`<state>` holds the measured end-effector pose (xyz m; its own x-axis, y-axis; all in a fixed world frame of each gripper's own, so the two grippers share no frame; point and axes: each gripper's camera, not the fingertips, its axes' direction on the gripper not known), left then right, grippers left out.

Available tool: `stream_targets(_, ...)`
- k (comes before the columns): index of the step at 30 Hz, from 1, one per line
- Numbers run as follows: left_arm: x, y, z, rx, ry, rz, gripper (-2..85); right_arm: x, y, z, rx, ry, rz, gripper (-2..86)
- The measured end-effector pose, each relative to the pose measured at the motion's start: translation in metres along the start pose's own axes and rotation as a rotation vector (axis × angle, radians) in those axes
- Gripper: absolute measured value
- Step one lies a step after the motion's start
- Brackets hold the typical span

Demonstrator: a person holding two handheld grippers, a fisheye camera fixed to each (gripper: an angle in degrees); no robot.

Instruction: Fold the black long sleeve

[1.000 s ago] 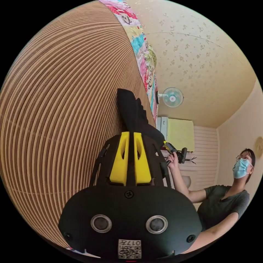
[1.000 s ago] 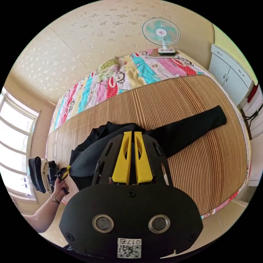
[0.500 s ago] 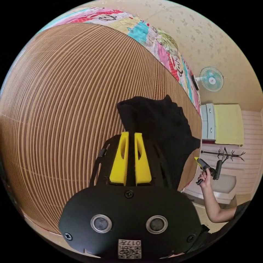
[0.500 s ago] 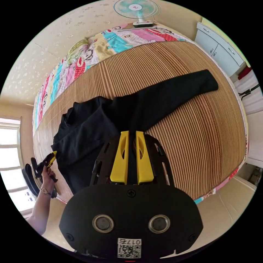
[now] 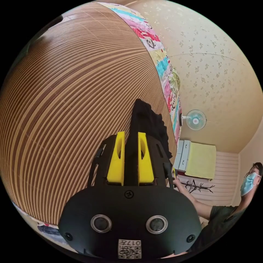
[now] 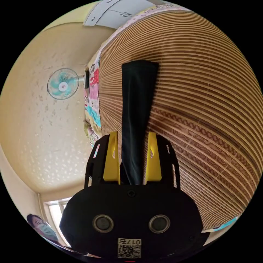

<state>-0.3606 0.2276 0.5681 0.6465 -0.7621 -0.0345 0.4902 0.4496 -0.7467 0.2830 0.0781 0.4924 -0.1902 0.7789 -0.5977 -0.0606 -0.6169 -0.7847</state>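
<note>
Near end of the black long sleeve hidden behind the right claw housing, garment body partly covered by the left claw, person cut by the picture's edge, cabinet cut off at the rim.

Striped bamboo mat over patchwork bedsheet; black long sleeve lying on mat

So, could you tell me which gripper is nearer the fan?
Right, probably. From the right gripper the fan looks larger, just past the mat's edge. From the left gripper it looks smaller, beyond the shirt and the person's right hand.
</note>
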Motion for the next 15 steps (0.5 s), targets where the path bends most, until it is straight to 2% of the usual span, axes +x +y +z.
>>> stream_targets(4,0.012,0.031,0.006,-0.055,-0.062,0.017,7.5,0.006,-0.028,-0.016,0.126,-0.002,0.121,7.4)
stream_targets(6,0.023,0.054,0.018,-0.081,-0.085,-0.004,6.7,0.012,-0.031,-0.018,0.145,-0.084,0.168,5.4)
stream_targets(9,0.043,0.071,0.028,-0.096,-0.089,0.018,6.3,0.002,-0.031,-0.033,0.156,-0.286,0.049,4.1)
stream_targets(11,0.054,0.078,0.031,-0.096,-0.1,0.026,4.5,-0.011,-0.03,-0.046,0.08,-0.361,-0.08,3.7)
stream_targets(13,0.061,0.083,0.038,-0.125,-0.085,0.035,2.5,-0.025,-0.025,-0.078,0.007,-0.277,-0.236,3.6)
stream_targets(15,0.064,0.088,0.05,-0.186,-0.036,0.058,1.3,-0.016,-0.023,-0.11,0.06,-0.099,-0.27,3.7)
